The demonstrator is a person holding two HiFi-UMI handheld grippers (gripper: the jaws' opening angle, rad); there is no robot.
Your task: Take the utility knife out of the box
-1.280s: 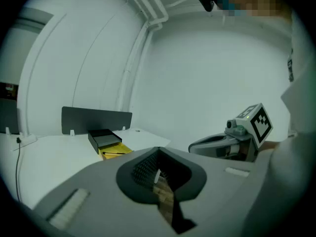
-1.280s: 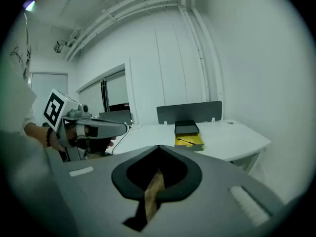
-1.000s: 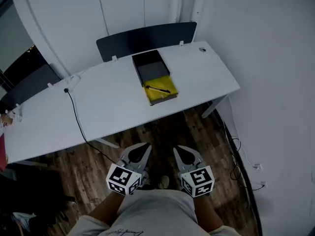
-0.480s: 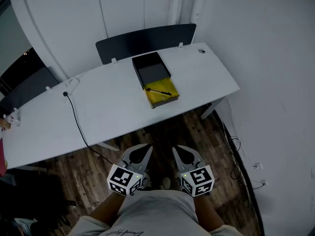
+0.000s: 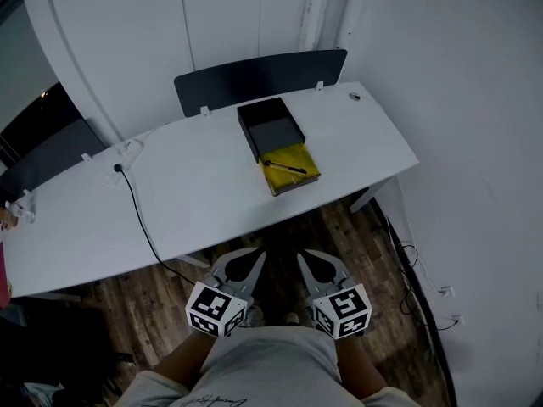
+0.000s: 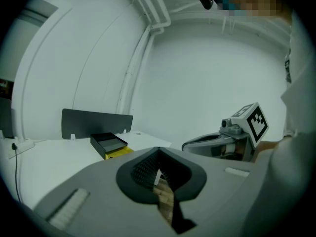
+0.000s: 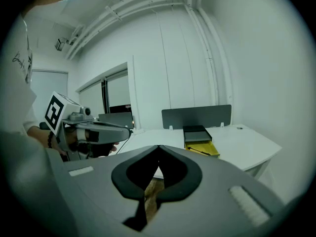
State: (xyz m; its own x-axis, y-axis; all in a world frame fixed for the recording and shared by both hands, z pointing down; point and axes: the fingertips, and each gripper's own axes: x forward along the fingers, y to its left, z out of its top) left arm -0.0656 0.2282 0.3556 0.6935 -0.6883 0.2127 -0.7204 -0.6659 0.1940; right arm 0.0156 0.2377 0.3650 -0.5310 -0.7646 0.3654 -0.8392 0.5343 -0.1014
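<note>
Tongs closed on both sides: left gripper (image 5: 252, 255) and right gripper (image 5: 308, 255) side by side on the near side of the box (image 5: 271, 128), well apart from it, each pair of jaws meeting tip to tip with nothing between, both pointing toward the box. Behind them, farther from the box, the person's pale shorts (image 5: 271, 363). Wooden floor (image 5: 373, 244) under both grippers, lower than the box. Beneath the box, a white desk (image 5: 187, 185), curved along its near edge. Box black and open, with a yellow tray (image 5: 297, 154) at its near end; utility knife (image 5: 285, 168) lying aslant on that tray, dark and slim, untouched by either gripper. Left of the box, a black cable (image 5: 136, 210) trailing across the desk and off its near edge. Behind the box, a dark screen panel (image 5: 254, 76) upright along the desk's far edge. Right of and beyond the box, near the desk's corner, a small dark item (image 5: 354, 97), too small to identify.
</note>
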